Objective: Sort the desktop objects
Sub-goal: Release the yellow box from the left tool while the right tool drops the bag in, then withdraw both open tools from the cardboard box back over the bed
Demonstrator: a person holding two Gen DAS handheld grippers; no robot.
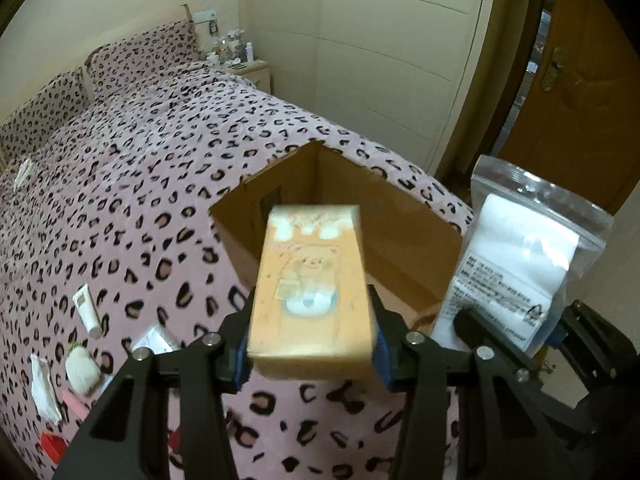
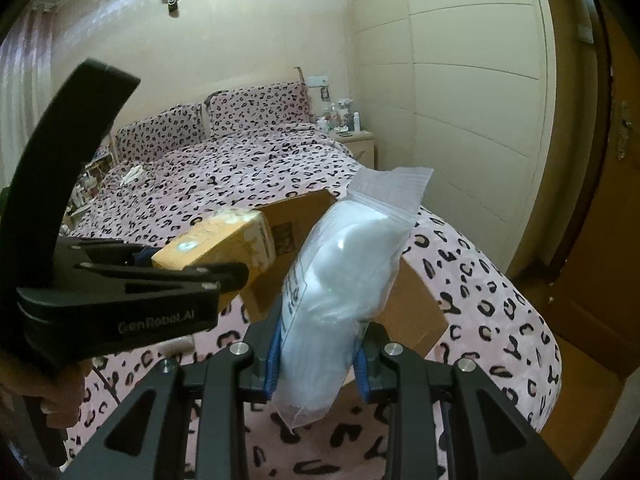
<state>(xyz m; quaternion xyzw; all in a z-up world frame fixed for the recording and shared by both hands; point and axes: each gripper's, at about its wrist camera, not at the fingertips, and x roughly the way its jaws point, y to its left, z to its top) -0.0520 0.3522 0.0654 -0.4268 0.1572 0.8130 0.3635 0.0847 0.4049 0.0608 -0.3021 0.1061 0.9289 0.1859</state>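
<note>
Left tool [image 1: 312, 344]: clamped on an orange tissue pack [image 1: 310, 284], blue pads pressed against both of its long sides; the pack is held off the bed, its far end over the near edge of the open cardboard box [image 1: 400, 248]; print on the pack is blurred and cannot be read.

Right tool [image 2: 318, 360]: closed on a clear zip bag [image 2: 344, 276] with white contents, pads squeezing its lower part; the bag stands tilted, its sealed top up and leaning right; it is held in front of the box, clear of the bedding; in the left wrist view the bag appears just right of the tissue pack, a printed label on its face.

The box sits on a bed [image 1: 160, 184] covered in pink leopard-print bedding, top open, inside brown; contents cannot be made out.

Remaining on the bedding, left of the left tool: a white tube [image 1: 89, 310], a small white plush item [image 1: 82, 370], a flat white packet [image 1: 44, 390], a pink item [image 1: 74, 402] and a red item [image 1: 52, 446], both partly hidden.

A hand [image 2: 60, 388] grips the left tool's handle, seen at the left edge of the right wrist view.
</note>
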